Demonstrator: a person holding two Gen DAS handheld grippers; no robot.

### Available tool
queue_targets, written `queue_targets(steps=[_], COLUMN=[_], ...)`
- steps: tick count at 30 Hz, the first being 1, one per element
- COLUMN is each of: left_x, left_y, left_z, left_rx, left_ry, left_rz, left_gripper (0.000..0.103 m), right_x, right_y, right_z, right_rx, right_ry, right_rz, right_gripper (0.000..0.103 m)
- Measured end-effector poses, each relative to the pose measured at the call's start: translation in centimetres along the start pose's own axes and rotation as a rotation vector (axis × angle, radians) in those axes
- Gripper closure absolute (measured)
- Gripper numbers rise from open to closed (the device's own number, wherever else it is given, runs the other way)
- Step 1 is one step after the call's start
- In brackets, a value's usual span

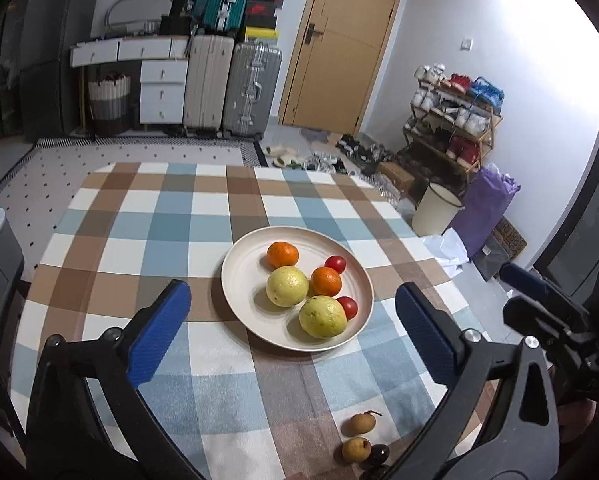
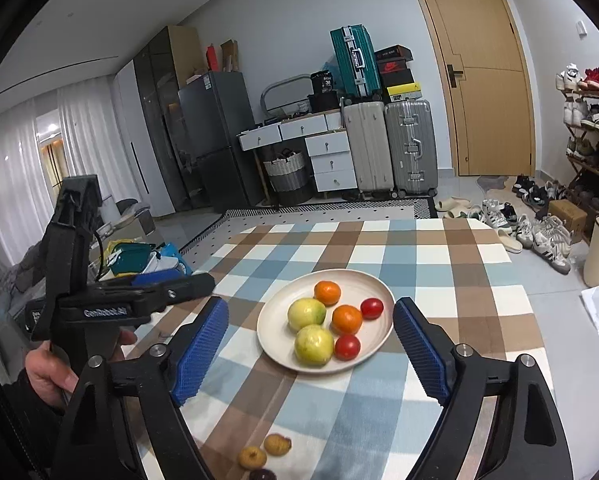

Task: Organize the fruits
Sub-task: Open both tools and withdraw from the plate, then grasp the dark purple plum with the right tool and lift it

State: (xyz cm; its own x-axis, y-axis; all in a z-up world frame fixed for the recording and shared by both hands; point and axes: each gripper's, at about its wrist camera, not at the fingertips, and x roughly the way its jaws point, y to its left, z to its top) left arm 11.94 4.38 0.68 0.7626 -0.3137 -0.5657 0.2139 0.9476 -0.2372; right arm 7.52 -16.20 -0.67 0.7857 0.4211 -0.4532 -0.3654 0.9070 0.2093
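A cream plate [image 1: 241, 276] sits mid-table on the checked cloth. It holds two oranges [image 1: 282, 254], two yellow-green fruits [image 1: 287, 286] and two red tomatoes [image 1: 335, 264]. Two small brown fruits [image 1: 361, 423] and a dark one [image 1: 379, 454] lie loose by the near edge. My left gripper [image 1: 292, 292] hangs open above the table, short of the plate, with nothing between its blue pads. My right gripper [image 2: 310, 305] is also open and empty, facing the same plate [image 2: 275, 332]. A hand [image 2: 55, 368] holds the left gripper's black body at the left.
The checked tablecloth [image 1: 159, 220] covers the whole table. Beyond the far right corner stand a white bin [image 1: 435, 212], a purple bag [image 1: 489, 204] and a shoe rack [image 1: 455, 116]. Suitcases [image 1: 251, 88] and drawers line the back wall.
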Motion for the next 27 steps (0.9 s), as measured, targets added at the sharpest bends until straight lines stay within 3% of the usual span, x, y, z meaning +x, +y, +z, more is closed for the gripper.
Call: queue_targets(steps=[12, 22, 27], left_x=[-3.9, -5.1, -4.2], left_y=[-1.1, -0.7, -0.2], left_z=[-3.6, -6.9, -9.4], left_rx=[-0.006, -0.039, -0.051], left_ry=[-0.001, -0.002, 0.043], left_rz=[0.022, 0.028, 0.043], left_gripper=[0.001, 0.001, 0.001], right_x=[-3.6, -4.7, -4.1], right_y=[2.4, 3.8, 4.1], right_z=[-2.9, -5.9, -7.9], right_rx=[-0.041, -0.068, -0.059], right_ry=[-0.020, 0.011, 0.047], right_rz=[-0.008, 0.034, 0.073], right_gripper=[0.003, 0.001, 0.001])
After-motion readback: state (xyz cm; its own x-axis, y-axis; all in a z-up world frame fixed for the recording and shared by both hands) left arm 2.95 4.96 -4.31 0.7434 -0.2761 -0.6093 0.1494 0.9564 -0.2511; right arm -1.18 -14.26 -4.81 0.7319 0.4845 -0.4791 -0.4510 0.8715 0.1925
